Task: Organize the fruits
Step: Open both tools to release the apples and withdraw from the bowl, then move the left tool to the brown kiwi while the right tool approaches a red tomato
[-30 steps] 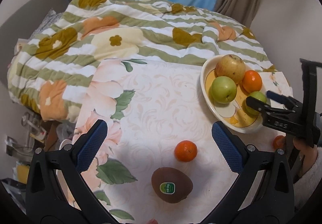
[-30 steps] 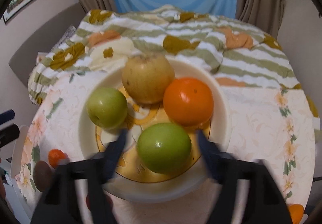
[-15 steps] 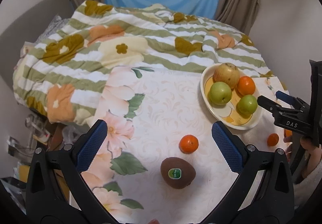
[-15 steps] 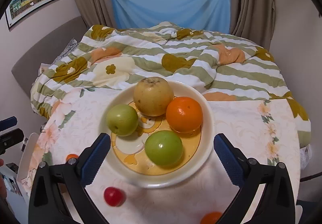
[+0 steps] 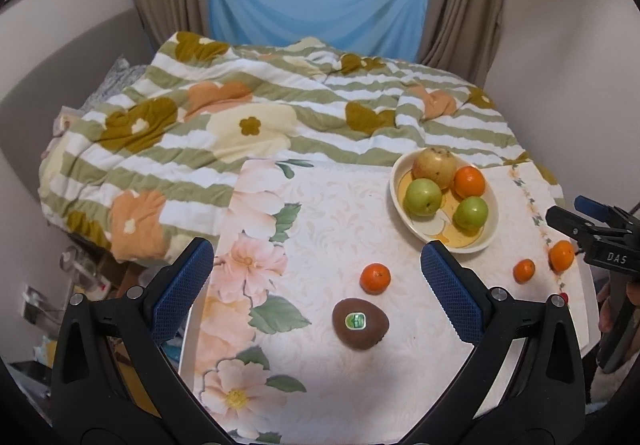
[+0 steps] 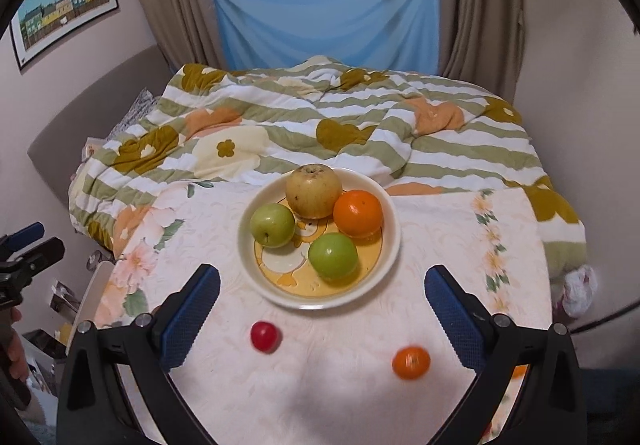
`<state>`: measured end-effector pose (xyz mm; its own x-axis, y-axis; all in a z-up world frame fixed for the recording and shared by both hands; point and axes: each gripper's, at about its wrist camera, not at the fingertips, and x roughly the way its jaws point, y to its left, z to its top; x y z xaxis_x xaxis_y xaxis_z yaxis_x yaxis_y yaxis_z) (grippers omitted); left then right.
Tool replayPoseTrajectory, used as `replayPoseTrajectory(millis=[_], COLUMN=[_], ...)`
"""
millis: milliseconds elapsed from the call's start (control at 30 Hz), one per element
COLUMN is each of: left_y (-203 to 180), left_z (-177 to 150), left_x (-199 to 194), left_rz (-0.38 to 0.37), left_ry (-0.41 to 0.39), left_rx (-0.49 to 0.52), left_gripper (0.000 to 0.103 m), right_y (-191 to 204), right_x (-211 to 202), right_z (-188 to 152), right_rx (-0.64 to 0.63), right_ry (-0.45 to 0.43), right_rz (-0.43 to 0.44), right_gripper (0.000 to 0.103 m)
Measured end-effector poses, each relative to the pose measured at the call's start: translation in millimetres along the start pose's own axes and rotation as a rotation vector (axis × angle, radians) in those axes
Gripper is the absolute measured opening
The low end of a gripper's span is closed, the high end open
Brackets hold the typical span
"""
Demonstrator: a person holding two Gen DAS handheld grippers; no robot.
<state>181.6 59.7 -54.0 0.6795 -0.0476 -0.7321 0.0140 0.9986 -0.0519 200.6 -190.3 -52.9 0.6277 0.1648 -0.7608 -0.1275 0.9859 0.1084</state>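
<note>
Bowl (image 6: pixel 394 241): on the table (image 6: pixel 440 237), far side, near the quilt (image 6: pixel 280 125).
Bowl contents: yellow apple (image 6: pixel 314 191), two green apples (image 6: pixel 273 225) (image 6: pixel 334 256), orange (image 6: pixel 358 213).
Loose fruit: kiwi (image 5: pixel 360 323) and tangerine (image 5: pixel 375 278) near the left gripper (image 5: pixel 316 287); red fruit (image 6: pixel 265 336) and another tangerine (image 6: pixel 411 362) near the right gripper (image 6: pixel 322 311).
Left gripper: fingers spread, empty, above the table.
Right gripper: fingers spread, empty, just short of the bowl.
Obstructions: none between grippers and fruit.

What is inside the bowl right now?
The bowl holds four fruits: a yellowish apple, an orange and two green apples. A yellow duck print shows between them; the fruit covers most of it.
</note>
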Motion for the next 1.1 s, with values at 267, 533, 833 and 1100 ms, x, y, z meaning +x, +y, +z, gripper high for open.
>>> replayPoseTrajectory(millis=[267,533,833,1100], left_y=[-4.3,-22.1,-47.2,-55.6], left_z=[-12.7,-35.6,-68.2,-88.8], left_x=[-13.5,-13.0,9.1,44.2], left_rz=[-0.048,-0.056,-0.032,-0.011], left_ry=[0.014,0.03,0.043,0.093], left_rx=[0.022,0.015,-0.001,0.005], left_gripper=[0.103,0.103,0.103,0.103], right_y=[-8.0,-39.1,-79.0,-106.5], right_x=[-43.8,-65.7,-56.7,-34.1], right_z=[-26.1,-62.0,-109.9,-141.5], right_rx=[0.085,0.162,0.192,0.21], right_ry=[-0.006,-0.002,0.04,0.086], right_rz=[-0.065,-0.132,-0.187,-0.211], right_gripper=[0.102,0.102,0.102,0.102])
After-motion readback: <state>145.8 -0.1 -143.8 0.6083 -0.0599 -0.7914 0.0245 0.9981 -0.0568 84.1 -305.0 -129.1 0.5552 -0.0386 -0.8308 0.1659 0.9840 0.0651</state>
